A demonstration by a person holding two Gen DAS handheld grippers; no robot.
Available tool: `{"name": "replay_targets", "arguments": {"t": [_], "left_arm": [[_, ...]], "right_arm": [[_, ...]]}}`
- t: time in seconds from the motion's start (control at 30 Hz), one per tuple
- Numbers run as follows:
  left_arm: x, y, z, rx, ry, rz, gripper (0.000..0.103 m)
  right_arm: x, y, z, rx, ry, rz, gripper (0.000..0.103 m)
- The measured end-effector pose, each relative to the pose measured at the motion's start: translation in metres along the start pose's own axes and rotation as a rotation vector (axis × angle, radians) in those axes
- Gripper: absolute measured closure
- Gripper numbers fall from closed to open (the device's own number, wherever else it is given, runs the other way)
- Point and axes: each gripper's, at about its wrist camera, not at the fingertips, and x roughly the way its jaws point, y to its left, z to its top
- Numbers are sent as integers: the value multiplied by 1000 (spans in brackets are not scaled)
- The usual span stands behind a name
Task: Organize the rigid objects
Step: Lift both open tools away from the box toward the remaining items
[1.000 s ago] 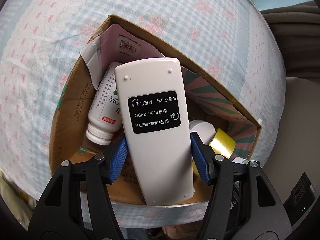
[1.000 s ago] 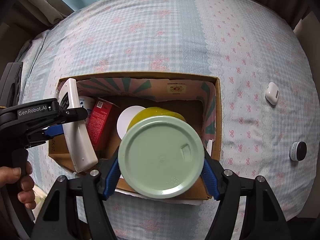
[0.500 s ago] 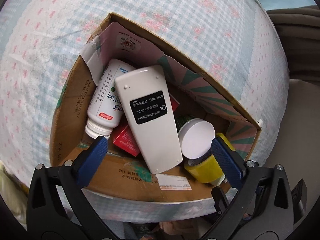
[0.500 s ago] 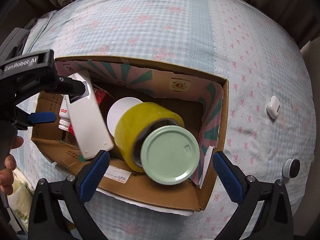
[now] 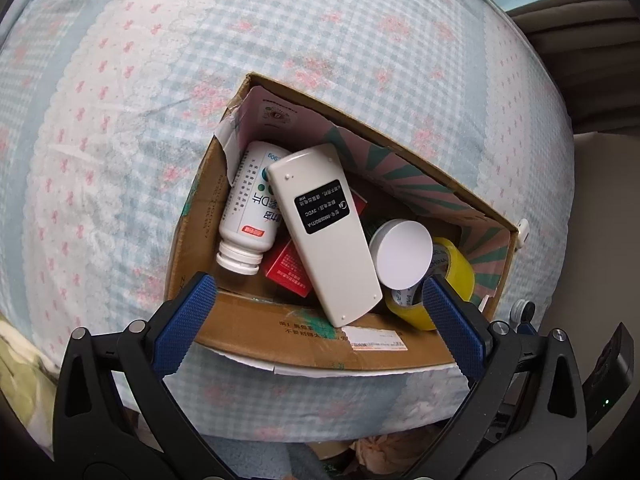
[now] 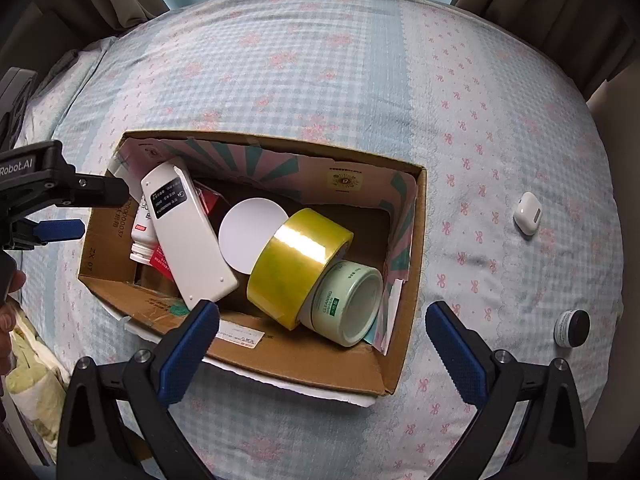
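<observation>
An open cardboard box [image 6: 304, 364] [image 5: 280, 332] sits on the checked bedspread. Inside lie a white remote [image 5: 324, 232] [image 6: 186, 236] back side up, a white pill bottle [image 5: 250, 208], a red carton [image 5: 288, 270], a white round lid [image 6: 252, 234] [image 5: 402, 252], a yellow tape roll [image 6: 300, 260] [image 5: 456, 272] and a pale green jar [image 6: 348, 304] on its side. My left gripper [image 5: 320, 320] hangs open above the box's near wall, nothing between its fingers. My right gripper [image 6: 322, 338] is open too, above the near right part of the box, and holds nothing.
A white earbud case [image 6: 528, 214] and a small black-lidded jar [image 6: 572, 328] lie on the bedspread to the right of the box. Curtains [image 6: 540, 4] hang behind the bed. A person's hand [image 6: 8, 300] shows at the left edge.
Both grippers have opened and risen. The remote dropped from the left gripper into the box; the green jar fell from the right gripper and now lies on its side beside the tape.
</observation>
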Motion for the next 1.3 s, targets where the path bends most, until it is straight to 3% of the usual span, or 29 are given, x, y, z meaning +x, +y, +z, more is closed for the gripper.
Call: {"name": "replay_targets", "arguments": {"t": [0.33, 0.63, 0.8, 1.0, 1.17, 1.3], "left_arm": [[-37, -2, -22, 41, -85, -23, 0], [-72, -25, -48, 168, -164, 6, 0], [-87, -65, -59, 276, -214, 3, 0], [-104, -127, -74, 397, -295, -59, 0], [-108, -189, -89, 524, -344, -60, 0], [-92, -245, -98, 637, -337, -45, 0]], "right_arm": [[-34, 8, -5, -25, -34, -13, 0], [-80, -16, -19, 92, -95, -17, 0], [-112, -52, -35, 210, -159, -51, 0], [-145, -110, -65, 362, -249, -124, 0], [-157, -159, -89, 454, -275, -184, 0], [-161, -199, -106, 531, -284, -210, 0]]}}
